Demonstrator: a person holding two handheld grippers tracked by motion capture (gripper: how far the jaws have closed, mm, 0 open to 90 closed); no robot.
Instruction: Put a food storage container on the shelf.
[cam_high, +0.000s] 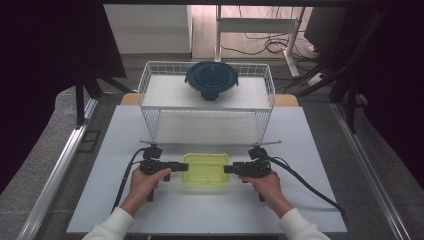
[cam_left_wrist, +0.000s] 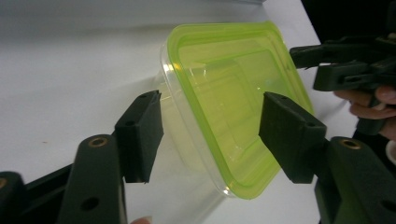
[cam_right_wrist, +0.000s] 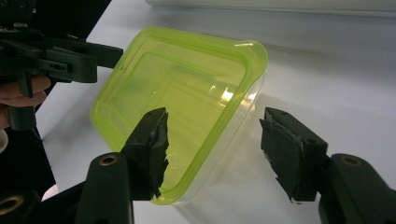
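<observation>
Near the front edge of the white table (cam_high: 125, 200), the left gripper (cam_high: 181, 166) and the right gripper (cam_high: 230, 169) pointed inward at each other, each with its jaws partly open and bracketing one end of the green-lidded container (cam_high: 206, 168) without the pads pressing on it. The container lay flat at mid-width between them. Beyond it, at the table's far edge, stood a white wire basket (cam_high: 150, 80) with a dark-lidded glass bowl (cam_high: 212, 80) on top.
</observation>
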